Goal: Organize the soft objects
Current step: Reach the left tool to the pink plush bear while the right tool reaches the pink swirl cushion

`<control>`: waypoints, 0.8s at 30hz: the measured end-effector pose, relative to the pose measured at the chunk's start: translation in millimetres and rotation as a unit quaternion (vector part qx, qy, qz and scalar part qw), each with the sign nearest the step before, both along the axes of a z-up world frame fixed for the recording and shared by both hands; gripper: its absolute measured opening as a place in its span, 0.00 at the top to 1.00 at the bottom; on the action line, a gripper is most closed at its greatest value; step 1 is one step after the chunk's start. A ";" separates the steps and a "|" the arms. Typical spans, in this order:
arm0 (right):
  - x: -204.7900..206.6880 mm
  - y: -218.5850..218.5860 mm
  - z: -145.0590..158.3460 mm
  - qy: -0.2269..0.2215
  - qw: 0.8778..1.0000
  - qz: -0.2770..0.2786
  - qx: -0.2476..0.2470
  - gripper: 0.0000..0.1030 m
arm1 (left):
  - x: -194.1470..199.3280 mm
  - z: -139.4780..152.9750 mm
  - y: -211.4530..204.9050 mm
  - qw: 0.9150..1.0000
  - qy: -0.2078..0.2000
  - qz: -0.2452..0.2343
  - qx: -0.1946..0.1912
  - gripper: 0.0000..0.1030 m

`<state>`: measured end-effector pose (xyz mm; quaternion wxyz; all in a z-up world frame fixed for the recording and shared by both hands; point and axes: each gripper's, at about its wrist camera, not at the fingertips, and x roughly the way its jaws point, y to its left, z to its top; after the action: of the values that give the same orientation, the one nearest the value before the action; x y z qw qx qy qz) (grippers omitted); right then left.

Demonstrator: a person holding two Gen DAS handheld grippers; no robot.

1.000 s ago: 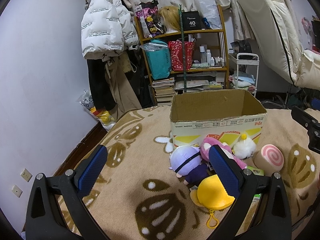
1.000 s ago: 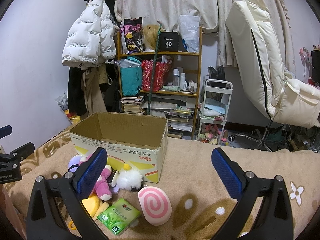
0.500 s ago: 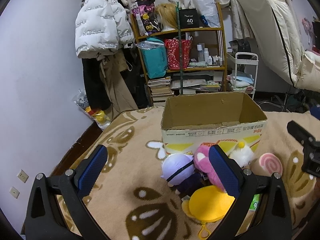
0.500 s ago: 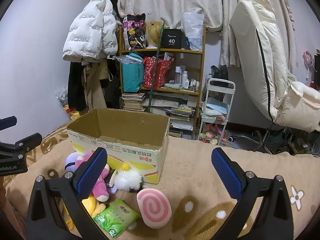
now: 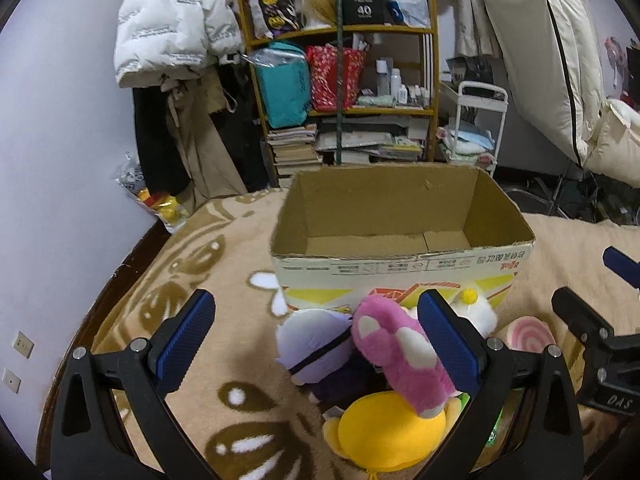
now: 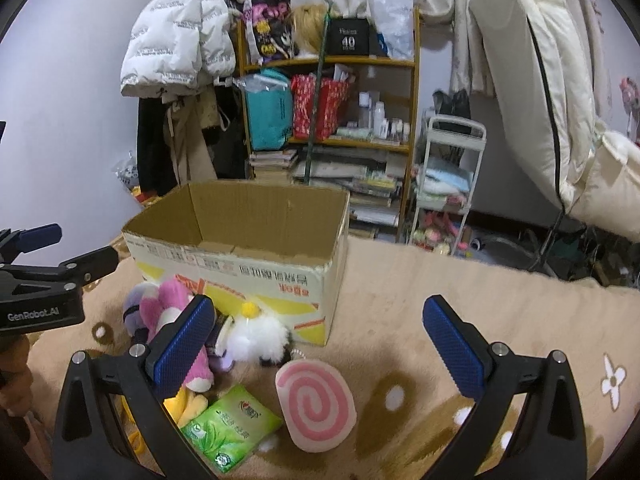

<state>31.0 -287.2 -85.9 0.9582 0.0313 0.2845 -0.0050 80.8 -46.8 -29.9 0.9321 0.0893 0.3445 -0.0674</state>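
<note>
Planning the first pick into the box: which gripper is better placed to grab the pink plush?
Left. The left gripper is open with the pink plush right by its fingers, while the right gripper faces the swirl cushion instead.

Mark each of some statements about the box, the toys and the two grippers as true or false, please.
1. The cardboard box holds several toys. False: it looks empty.
2. The left gripper is open. True.
3. The right gripper grips the pink swirl cushion. False: it is open and holds nothing.
4. The pink plush lies in front of the box. True.
5. The green packet lies beside the cushion. True.
</note>
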 end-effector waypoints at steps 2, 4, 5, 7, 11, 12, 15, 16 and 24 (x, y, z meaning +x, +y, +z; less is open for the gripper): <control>2.1 -3.0 -7.5 0.013 1.000 0.003 0.014 0.00 | 5.9 -7.5 -5.0 1.000 0.015 -0.009 0.001 0.03; 5.2 -4.8 -12.6 0.026 0.999 0.006 0.024 0.00 | 10.3 -15.8 -10.7 0.999 0.028 -0.016 0.006 0.03; 7.1 -5.7 -16.1 0.034 0.999 0.005 0.025 0.00 | 11.8 -18.4 -13.5 0.999 0.031 -0.018 0.010 0.03; 9.4 -7.9 -20.9 0.045 0.998 0.003 0.032 0.00 | 14.5 -25.0 -18.3 0.999 0.037 -0.023 0.019 0.03; 15.1 -13.9 -31.9 0.072 0.996 0.001 0.048 0.00 | 21.5 -37.1 -26.9 0.997 0.063 -0.032 0.021 0.03; 16.9 -14.9 -34.9 0.081 0.995 0.001 0.052 0.00 | 22.6 -40.5 -28.9 0.997 0.070 -0.035 0.022 0.03; 24.2 -18.3 -48.0 0.120 0.990 0.008 0.074 0.00 | 21.8 -51.0 -35.9 0.995 0.081 -0.043 0.039 0.03; 25.9 -18.8 -51.9 0.129 0.989 0.009 0.078 0.00 | 22.5 -54.8 -38.5 0.994 0.086 -0.047 0.045 0.03; 33.8 -19.7 -75.4 0.181 0.980 0.012 0.087 0.07 | 28.3 -71.0 -45.7 0.990 0.114 -0.051 0.057 0.03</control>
<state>64.8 -306.9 -161.3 0.8844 0.1092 0.4530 0.0256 109.0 -92.5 -100.8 0.8753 0.1517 0.4469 -0.1053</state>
